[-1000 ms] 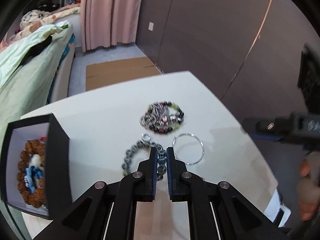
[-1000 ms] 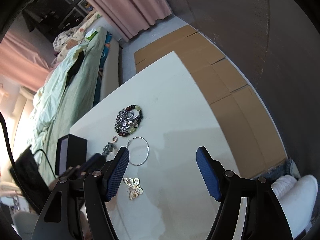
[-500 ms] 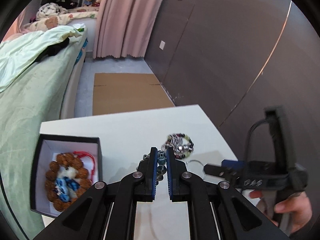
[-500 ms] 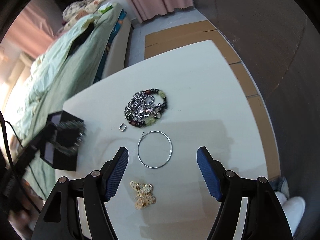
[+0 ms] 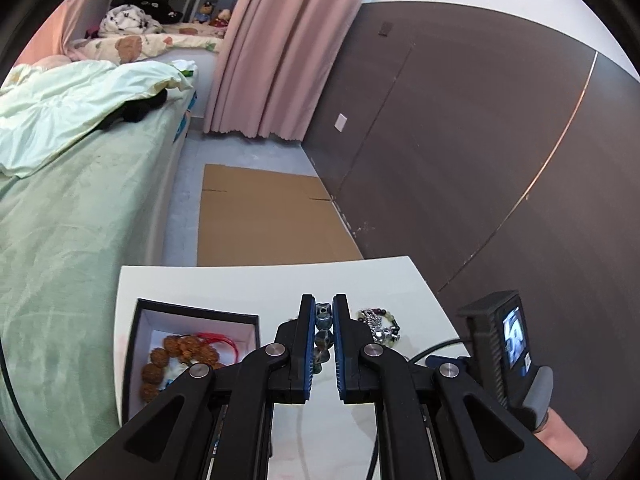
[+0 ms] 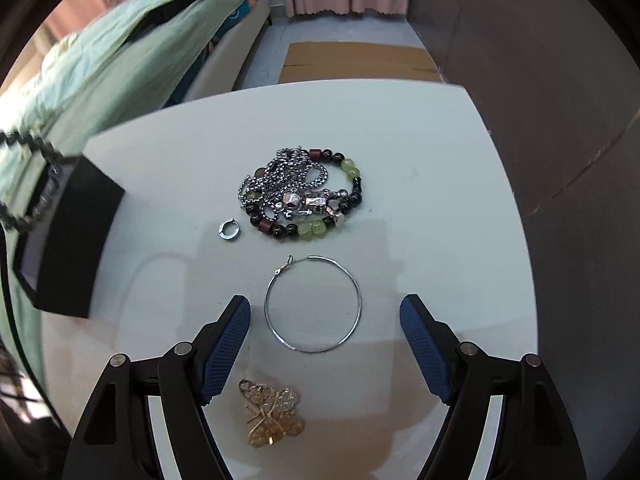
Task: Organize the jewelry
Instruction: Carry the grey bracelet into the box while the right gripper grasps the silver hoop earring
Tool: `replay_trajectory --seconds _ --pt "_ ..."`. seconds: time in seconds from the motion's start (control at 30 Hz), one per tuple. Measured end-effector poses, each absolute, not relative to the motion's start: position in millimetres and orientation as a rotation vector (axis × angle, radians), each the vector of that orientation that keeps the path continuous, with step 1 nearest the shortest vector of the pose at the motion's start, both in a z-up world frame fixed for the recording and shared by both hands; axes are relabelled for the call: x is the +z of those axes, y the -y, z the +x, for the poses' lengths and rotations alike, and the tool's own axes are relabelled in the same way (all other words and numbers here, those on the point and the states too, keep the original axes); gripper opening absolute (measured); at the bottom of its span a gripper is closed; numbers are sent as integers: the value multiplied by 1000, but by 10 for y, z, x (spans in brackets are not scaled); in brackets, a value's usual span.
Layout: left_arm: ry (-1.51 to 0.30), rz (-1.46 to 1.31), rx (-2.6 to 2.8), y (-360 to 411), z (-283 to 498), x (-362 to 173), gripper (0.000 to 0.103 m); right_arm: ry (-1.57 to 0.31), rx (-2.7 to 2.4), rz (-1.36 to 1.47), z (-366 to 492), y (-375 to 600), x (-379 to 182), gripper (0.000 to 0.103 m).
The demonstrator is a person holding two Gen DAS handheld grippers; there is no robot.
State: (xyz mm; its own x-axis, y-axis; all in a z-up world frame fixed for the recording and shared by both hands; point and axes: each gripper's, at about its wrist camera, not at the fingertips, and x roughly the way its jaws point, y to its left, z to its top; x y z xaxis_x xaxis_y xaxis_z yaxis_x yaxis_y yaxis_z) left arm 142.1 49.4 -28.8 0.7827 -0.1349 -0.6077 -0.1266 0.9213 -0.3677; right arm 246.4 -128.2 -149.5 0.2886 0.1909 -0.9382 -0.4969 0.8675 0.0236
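My left gripper [image 5: 323, 305] is shut on a dark grey bead bracelet [image 5: 322, 334], which hangs between the blue pads above the white table [image 5: 260, 284], just right of an open black box [image 5: 138, 332]. Brown wooden beads [image 5: 176, 354] lie inside the box. My right gripper [image 6: 324, 301] points steeply down over a thin silver hoop [image 6: 313, 304]; its jaws are opening and straddle the hoop without touching it. A gold butterfly brooch [image 6: 274, 412] lies nearer, between the fingers' bases.
A tangle of silver chain and a coloured bead bracelet [image 6: 304, 196] sits mid-table, with a small silver ring [image 6: 227, 229] to its left. The black box [image 6: 76, 240] stands at the left edge. A bed [image 5: 72, 200] borders the table; cardboard [image 5: 264, 220] covers the floor beyond.
My left gripper has lifted the grey bead bracelet off the table and carried it toward the box. My right gripper has tipped down over the hoop and spread wider.
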Motion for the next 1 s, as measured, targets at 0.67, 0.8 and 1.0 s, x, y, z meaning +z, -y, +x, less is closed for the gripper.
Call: replay_trajectory --seconds 0.67,0.8,1.0 --pt "-675 -456 107 -906 1193 -291 9 -1157 546 -279 2274 1223 -1319 49" --pt "-694 -516 143 -1052 1178 -359 9 -1136 579 -206 2286 1199 -1203 49" --pt "-761 -533 186 -1139 1193 -470 52 -1083 646 -106 2282 1093 -1003 49"
